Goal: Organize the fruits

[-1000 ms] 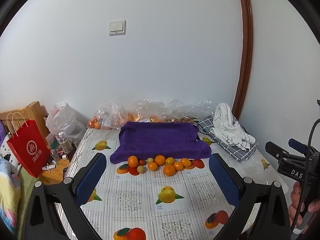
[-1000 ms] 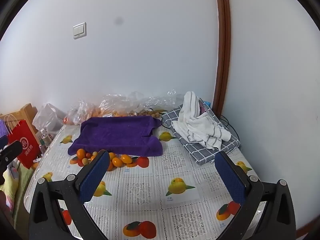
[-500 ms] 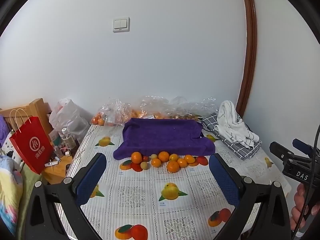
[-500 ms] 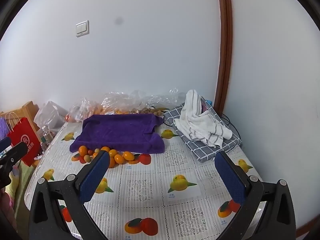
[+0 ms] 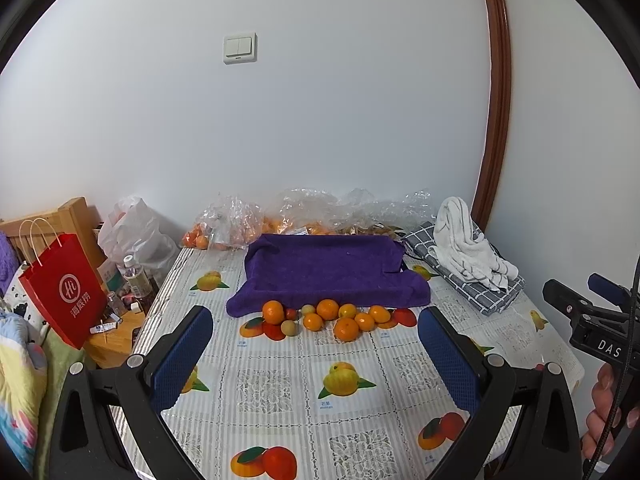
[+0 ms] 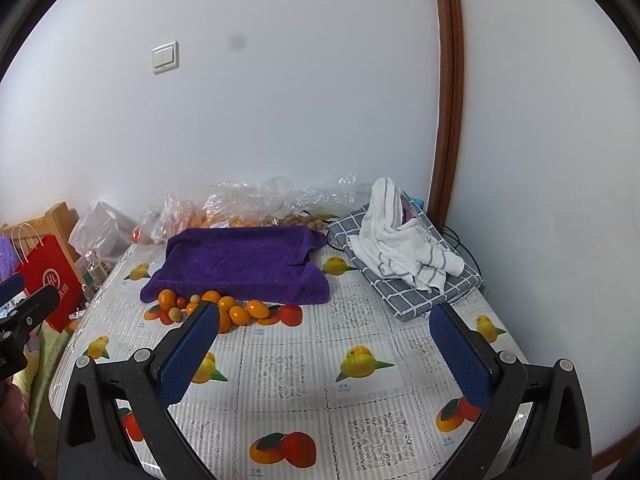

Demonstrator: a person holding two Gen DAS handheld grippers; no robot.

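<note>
A cluster of several oranges and small round fruits (image 5: 326, 318) lies on the fruit-print tablecloth (image 5: 280, 384) just in front of a purple towel (image 5: 328, 268). The cluster also shows in the right wrist view (image 6: 224, 308), left of centre, partly behind my right gripper's left finger. My left gripper (image 5: 316, 356) is open and empty, held above the table short of the fruits. My right gripper (image 6: 324, 352) is open and empty, to the right of the fruits. The right gripper's body shows at the right edge of the left wrist view (image 5: 592, 324).
Clear plastic bags of fruit (image 5: 256, 224) lie along the wall behind the towel. A white towel on a grey checked cloth (image 6: 404, 248) sits at the back right. A red paper bag (image 5: 60, 288), a bottle and a white bag stand off the table's left edge.
Both grippers have tilted or risen slightly, so the table and fruits sit a little lower in each view. Both stay open; nothing on the table moved.
</note>
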